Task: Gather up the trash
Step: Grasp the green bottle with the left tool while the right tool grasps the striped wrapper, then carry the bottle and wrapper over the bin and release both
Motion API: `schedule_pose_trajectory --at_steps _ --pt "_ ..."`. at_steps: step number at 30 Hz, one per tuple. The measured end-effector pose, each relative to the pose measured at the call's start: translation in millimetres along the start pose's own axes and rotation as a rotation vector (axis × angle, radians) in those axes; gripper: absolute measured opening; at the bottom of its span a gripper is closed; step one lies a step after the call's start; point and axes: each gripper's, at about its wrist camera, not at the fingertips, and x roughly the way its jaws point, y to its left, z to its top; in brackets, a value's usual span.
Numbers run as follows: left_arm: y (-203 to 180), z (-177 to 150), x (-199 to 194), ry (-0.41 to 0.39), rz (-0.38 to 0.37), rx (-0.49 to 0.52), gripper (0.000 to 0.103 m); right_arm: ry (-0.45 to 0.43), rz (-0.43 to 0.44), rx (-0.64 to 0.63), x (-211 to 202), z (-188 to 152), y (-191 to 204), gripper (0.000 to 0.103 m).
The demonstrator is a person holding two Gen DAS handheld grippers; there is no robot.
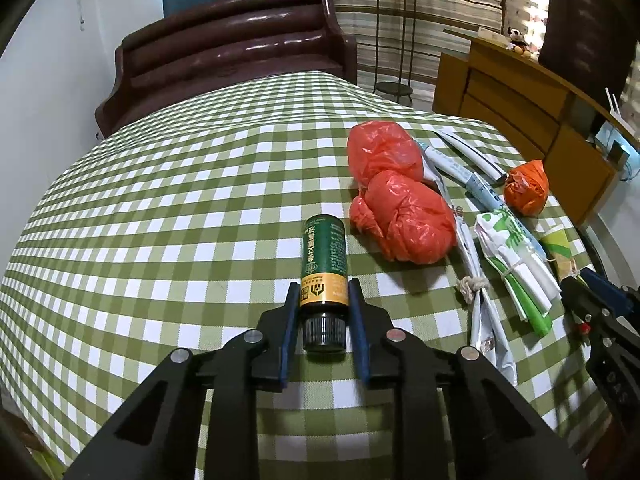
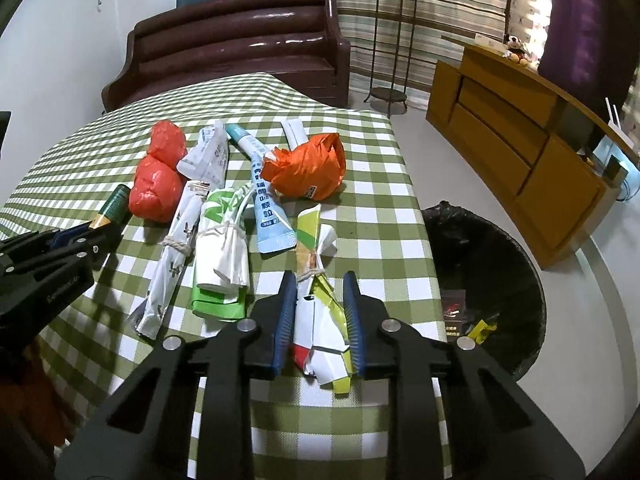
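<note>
My left gripper point(image 1: 323, 292) is shut on a small green and gold bottle point(image 1: 324, 262) with a black cap, lying on the green checked tablecloth point(image 1: 180, 208). It also shows in the right wrist view point(image 2: 110, 210). My right gripper point(image 2: 320, 284) is shut on a yellow, white and red tied wrapper point(image 2: 320, 320) near the table's right edge. A black-lined trash bin point(image 2: 484, 276) stands on the floor right of the table, with a few scraps inside.
More trash lies on the table: a red plastic bag point(image 1: 396, 192), an orange bag point(image 2: 310, 166), a blue tube point(image 2: 266, 196), a green-white bundle point(image 2: 222, 252), a tied white wrapper point(image 2: 172, 256). A brown sofa point(image 1: 236, 48) stands behind, a wooden cabinet point(image 2: 508, 152) at right.
</note>
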Motion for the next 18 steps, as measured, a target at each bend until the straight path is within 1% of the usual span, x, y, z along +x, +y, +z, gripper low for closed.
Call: schedule_pose_trajectory --at_steps 3,10,18 --pt "4 -1 -1 -0.005 -0.034 -0.020 0.025 -0.004 0.001 0.001 -2 -1 0 0.023" --pt "10 -5 -9 -0.022 -0.045 -0.035 0.024 -0.024 0.001 0.010 -7 0 -2 0.022" --pt "2 -8 -36 -0.095 -0.047 0.001 0.024 -0.054 -0.013 0.032 -15 3 -16 0.022"
